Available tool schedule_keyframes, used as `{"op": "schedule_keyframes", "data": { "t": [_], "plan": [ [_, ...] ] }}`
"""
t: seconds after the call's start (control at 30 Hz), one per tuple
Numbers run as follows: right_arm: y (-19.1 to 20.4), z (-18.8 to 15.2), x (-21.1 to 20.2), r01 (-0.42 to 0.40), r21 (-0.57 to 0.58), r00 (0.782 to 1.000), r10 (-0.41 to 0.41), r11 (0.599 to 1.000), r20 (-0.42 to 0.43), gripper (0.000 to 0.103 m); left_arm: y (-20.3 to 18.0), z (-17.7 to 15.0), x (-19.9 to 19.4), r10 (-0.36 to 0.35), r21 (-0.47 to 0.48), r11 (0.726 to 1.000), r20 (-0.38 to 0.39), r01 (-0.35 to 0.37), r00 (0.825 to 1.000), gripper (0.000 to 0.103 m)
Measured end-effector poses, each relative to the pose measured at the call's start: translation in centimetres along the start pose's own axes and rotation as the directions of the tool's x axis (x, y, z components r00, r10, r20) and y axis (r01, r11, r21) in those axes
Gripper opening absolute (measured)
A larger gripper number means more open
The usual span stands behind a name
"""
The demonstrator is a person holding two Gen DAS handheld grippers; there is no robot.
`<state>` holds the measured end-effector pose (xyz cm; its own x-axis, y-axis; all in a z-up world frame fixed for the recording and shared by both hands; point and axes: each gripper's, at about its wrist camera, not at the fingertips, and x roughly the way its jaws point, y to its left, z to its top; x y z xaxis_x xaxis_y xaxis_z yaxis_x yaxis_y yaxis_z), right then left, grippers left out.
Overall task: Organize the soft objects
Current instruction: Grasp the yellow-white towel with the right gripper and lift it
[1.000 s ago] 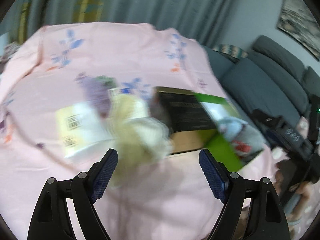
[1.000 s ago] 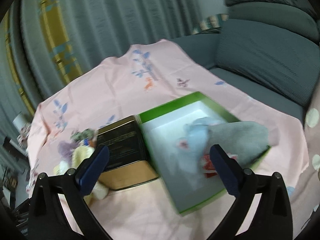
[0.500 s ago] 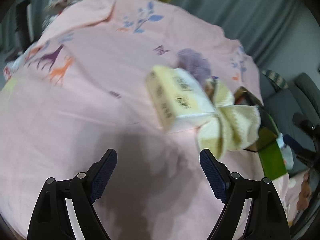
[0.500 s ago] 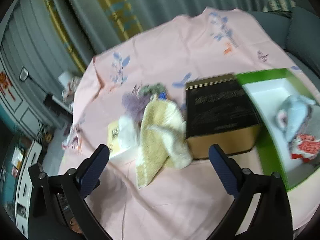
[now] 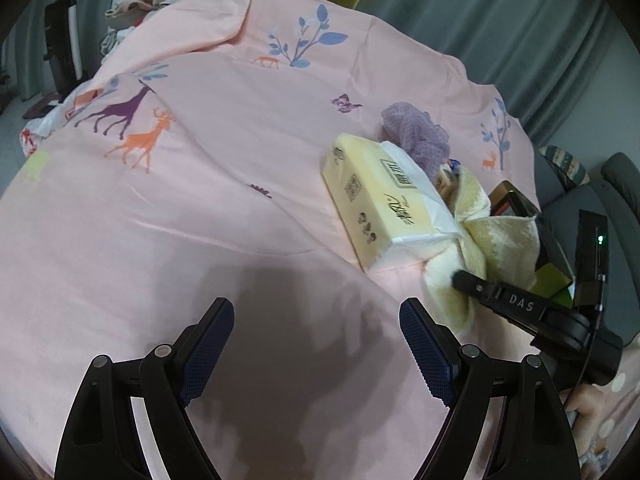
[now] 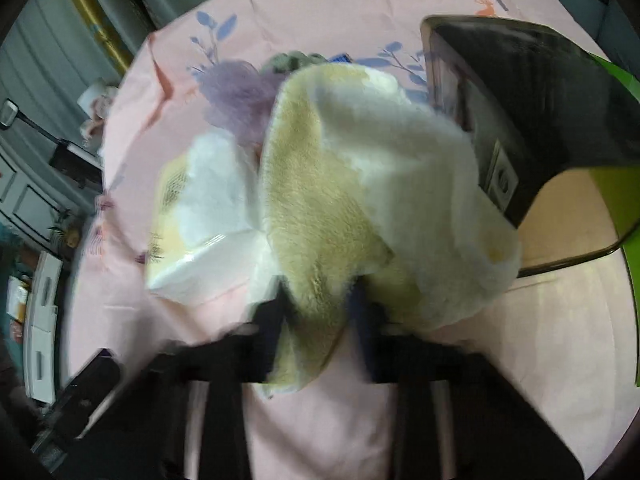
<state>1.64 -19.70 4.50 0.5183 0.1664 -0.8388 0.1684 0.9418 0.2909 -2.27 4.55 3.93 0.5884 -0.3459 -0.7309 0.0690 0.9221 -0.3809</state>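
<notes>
Moved since earlier: right tongs [image 6: 320, 312], then spread above the pile, now down at the yellow towel [image 6: 360, 200].
Left view: left tongs [image 5: 316, 344] spread, empty, over bare pink tablecloth [image 5: 200, 208]; tissue pack [image 5: 384, 200] and purple mesh puff [image 5: 416, 136] beside towel.
Right view: blurred; tongs pressed together, pinching towel's near fold, just beside dark tin [image 6: 532, 112].
Meaning: towel gripped, likely ready for lifting toward green box [image 6: 628, 200].

So the left gripper [image 5: 316, 344] hangs wide open over bare pink cloth [image 5: 200, 220], nothing between its fingers [image 5: 208, 344]. Off right, the right gripper [image 5: 460, 278] pokes into the yellow towel [image 5: 496, 232], beside the tissue pack [image 5: 384, 200].
</notes>
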Motion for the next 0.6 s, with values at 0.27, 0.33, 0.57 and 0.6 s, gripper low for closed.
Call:
{"op": "schedule_keyframes", "data": {
  "t": [0.27,0.33,0.57,0.6],
  "plan": [
    [0.6,-0.3,-10.3,-0.133,-0.094,0.976,0.147,0.987,0.161,0.010,1.0,0.5,-1.1,-0.008,-0.025,1.000,0.028,0.008,1.000,0.085],
    [0.8,-0.5,-14.0,-0.181,-0.113,0.957,0.201,0.977,0.208,0.010,1.3,0.7,-1.3,-0.009,-0.032,0.999,0.032,0.010,0.999,0.085],
    [3.5,-2.7,-21.3,-0.265,-0.232,0.898,0.328,0.936,0.295,0.010,2.0,0.9,-2.0,-0.059,-0.063,0.996,0.028,0.060,0.998,0.085],
    [4.2,-2.9,-21.3,-0.270,-0.250,0.897,0.337,0.930,0.286,0.010,2.1,0.9,-2.1,-0.076,-0.070,0.994,0.026,0.078,0.997,0.085]
  ]
}}
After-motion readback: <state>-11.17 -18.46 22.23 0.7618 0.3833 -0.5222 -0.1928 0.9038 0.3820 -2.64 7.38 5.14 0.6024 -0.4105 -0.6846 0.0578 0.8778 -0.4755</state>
